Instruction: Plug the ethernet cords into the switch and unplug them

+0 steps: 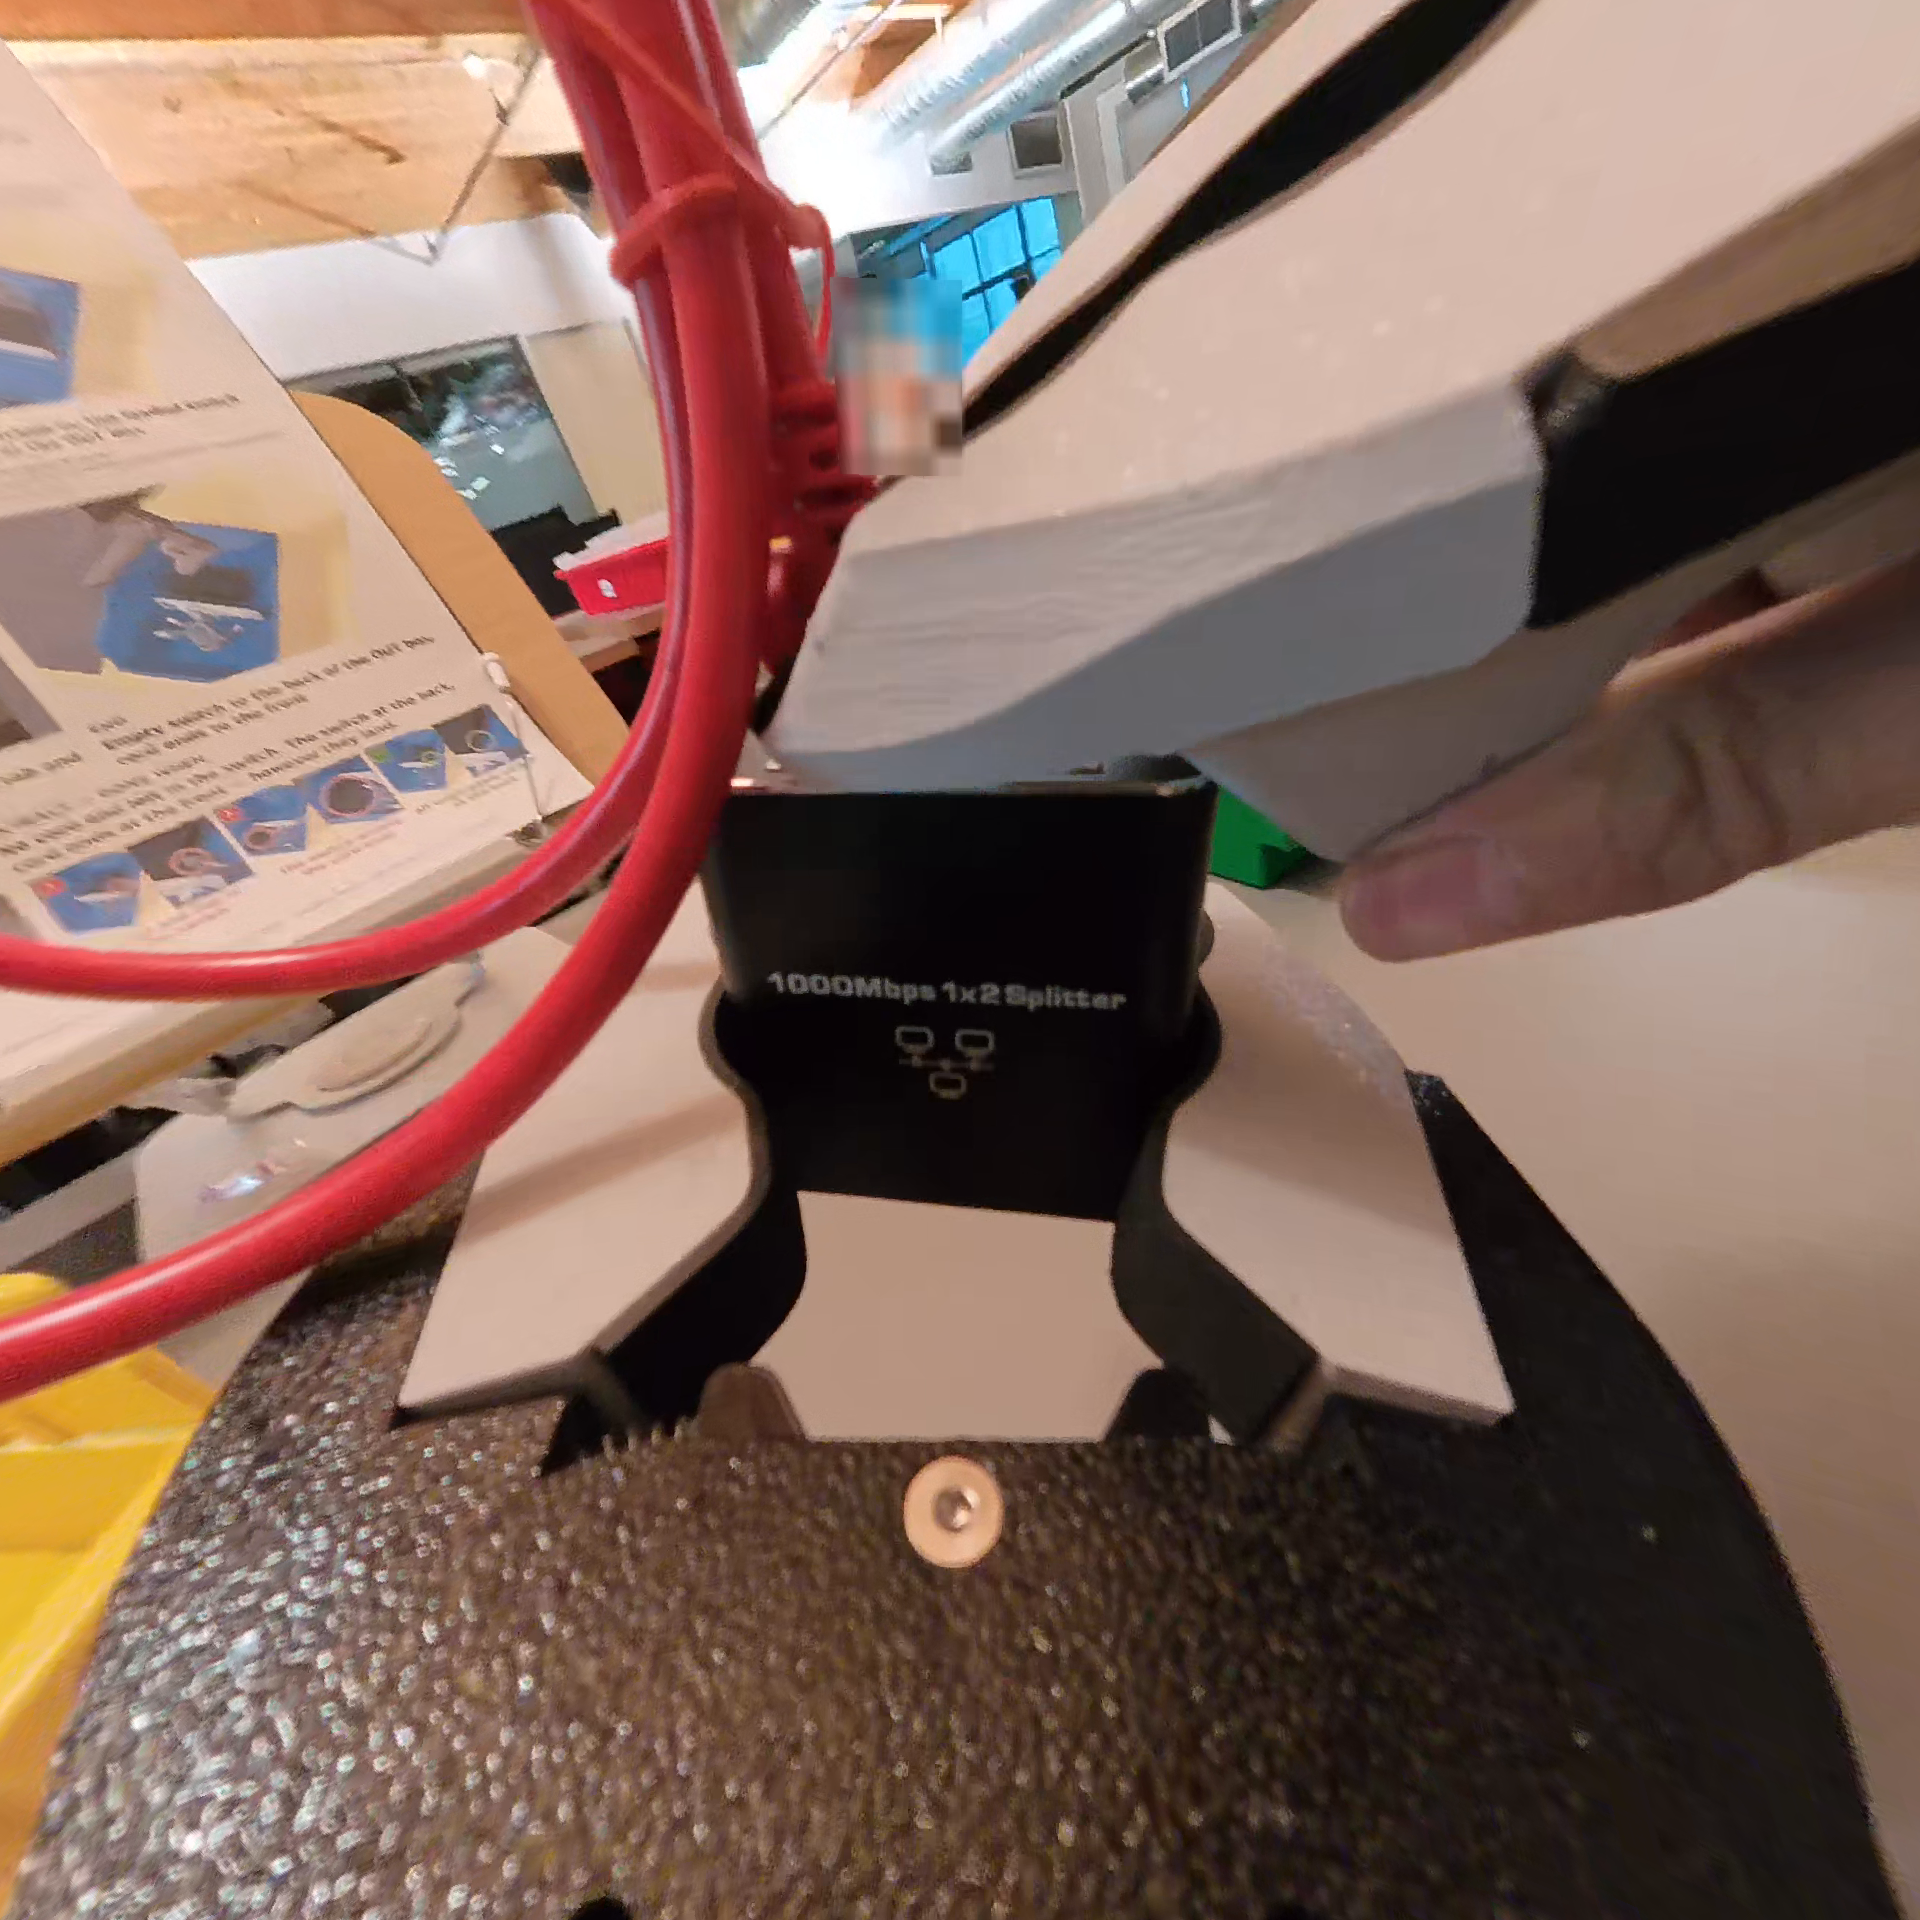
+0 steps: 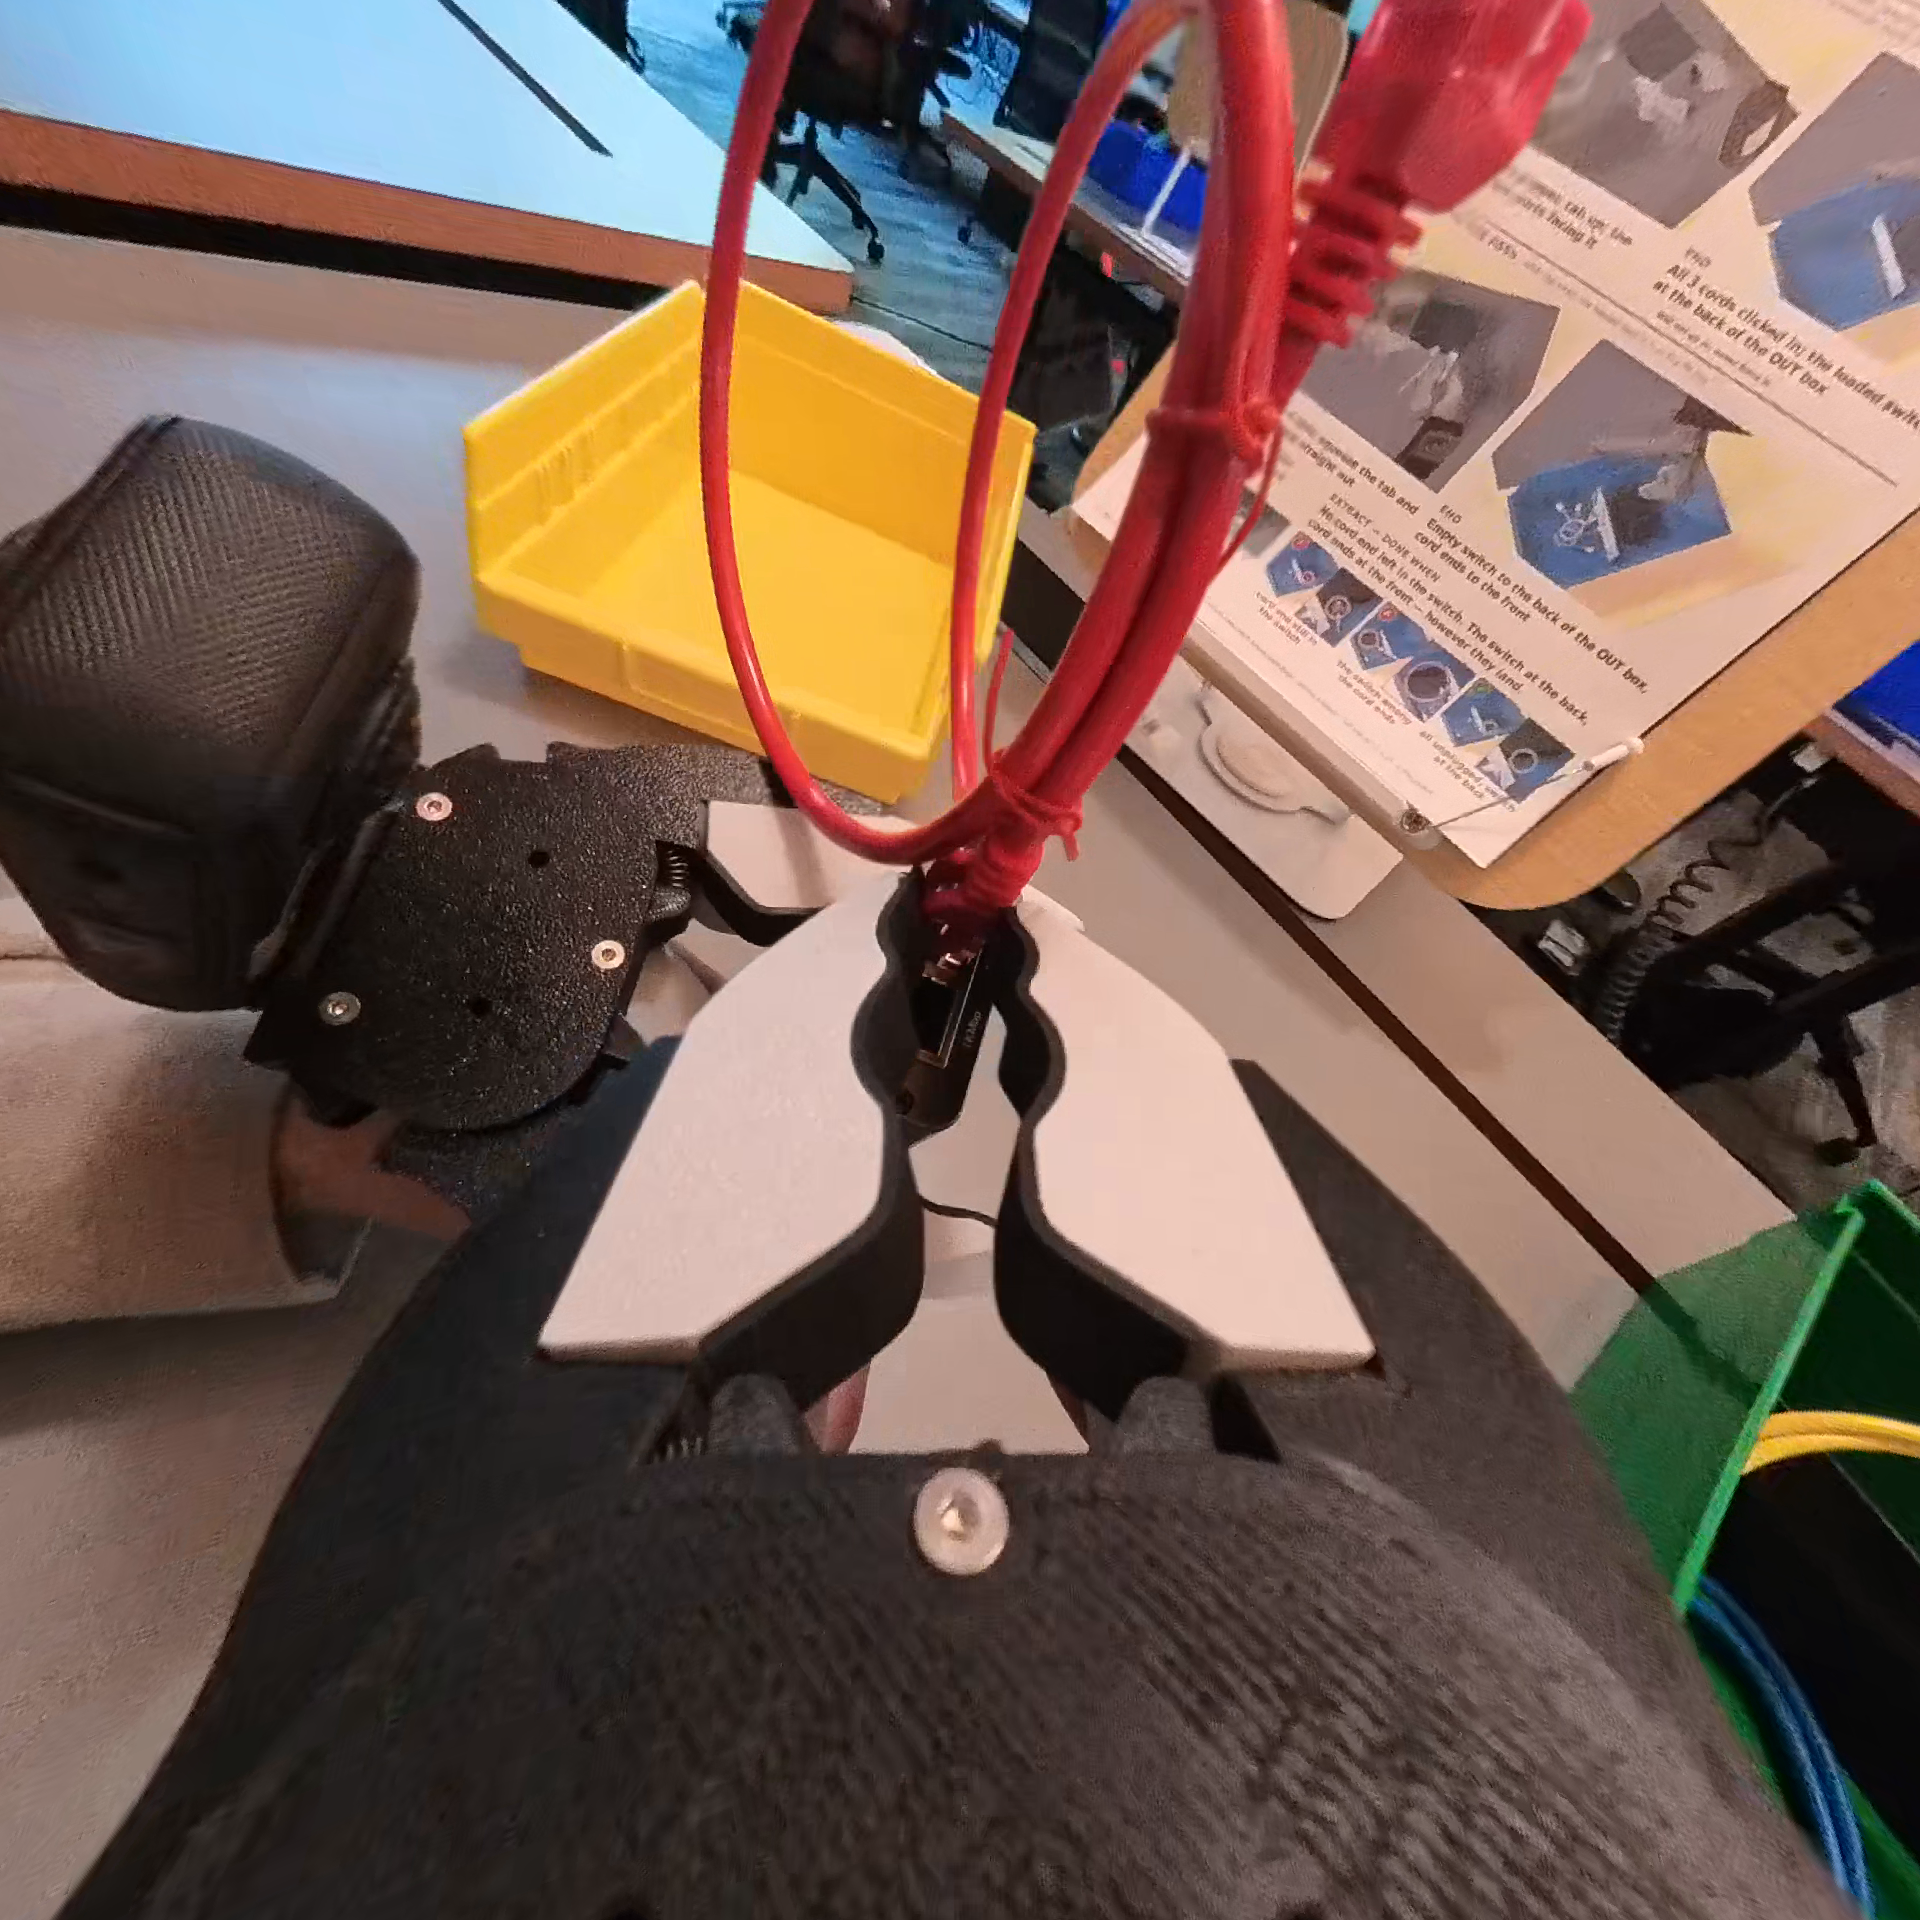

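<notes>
My left gripper [image 1: 961, 997] is shut on the black switch [image 1: 956, 914], gripping its two sides. The switch's far end is hidden under the white fingers [image 1: 1143, 582] of my right gripper, which reaches in from the upper right. A coiled, tied red ethernet cord [image 1: 665, 623] loops up on the left. In the right wrist view my right gripper [image 2: 971, 904] is shut on the red cord's plug at the switch's [image 2: 951, 1023] port. I cannot tell how deep the plug sits. The coil [image 2: 1174, 582] rises above, and its other plug [image 2: 1455, 104] hangs free. The left gripper's black body [image 2: 468, 935] is at left.
An empty yellow bin [image 2: 727, 540] stands on the grey table [image 2: 208, 343] behind the grippers. A green bin [image 2: 1766, 1351] with yellow and blue cords is at lower right. An instruction sheet on a board [image 2: 1558, 468] stands at right. A hand [image 1: 1610, 810] holds the right gripper. Some 6 cm of space lies between my two pairs of fingers.
</notes>
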